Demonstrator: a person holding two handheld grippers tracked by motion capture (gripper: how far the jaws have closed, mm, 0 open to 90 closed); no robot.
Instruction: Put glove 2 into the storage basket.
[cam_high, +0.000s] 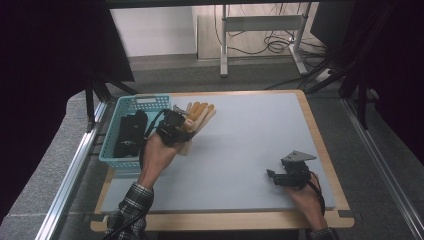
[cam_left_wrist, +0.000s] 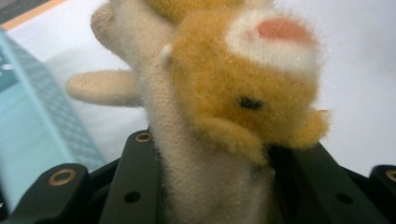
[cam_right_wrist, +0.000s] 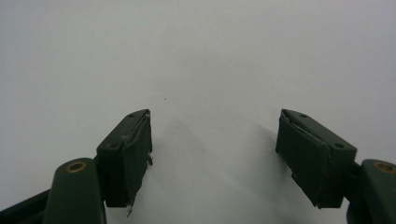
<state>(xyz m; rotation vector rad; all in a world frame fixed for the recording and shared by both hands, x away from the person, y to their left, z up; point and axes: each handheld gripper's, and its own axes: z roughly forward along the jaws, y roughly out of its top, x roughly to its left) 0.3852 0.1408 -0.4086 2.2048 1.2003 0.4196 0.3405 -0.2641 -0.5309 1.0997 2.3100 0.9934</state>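
Basket of turquoise slotted plastic (cam_high: 114, 150) at the left edge of the pale grey worktop (cam_high: 250, 145), holding a black folded item (cam_high: 130, 135) of unclear kind. Just right of the basket, left hand (cam_high: 159, 157) with its black left gripper (cam_high: 175, 126) (cam_left_wrist: 205, 182) near the worktop's far left part. Fingers (cam_left_wrist: 133, 186) pinching a fuzzy orange-and-cream plush glove with small animal faces (cam_high: 199, 116) (cam_left_wrist: 224, 93): cream fabric squeezed between the two black fingers in the left gripper view, an orange face with a dark eye and a pink-and-white patch bulging over the right one. Glove's orange tips fanned out up and right of the gripper in the high view, lying on or just above the worktop, beside the basket's far right corner; contact with the surface hard to tell. Turquoise basket wall (cam_left_wrist: 28, 135) at the left edge of the left gripper view, close to the glove's cream thumb.

Bare grey surface across the middle of the worktop.

Further right, near the front right corner, right hand (cam_high: 306, 197) with the black right gripper (cam_high: 275, 176) (cam_right_wrist: 215, 154), grey three-cornered plate on top, well apart from the glove. Fingers (cam_right_wrist: 128, 154) spread wide, nothing between them, plain grey worktop (cam_right_wrist: 201, 60) below and ahead in the right gripper view. Wooden rim (cam_high: 322, 150) along the worktop's right side.
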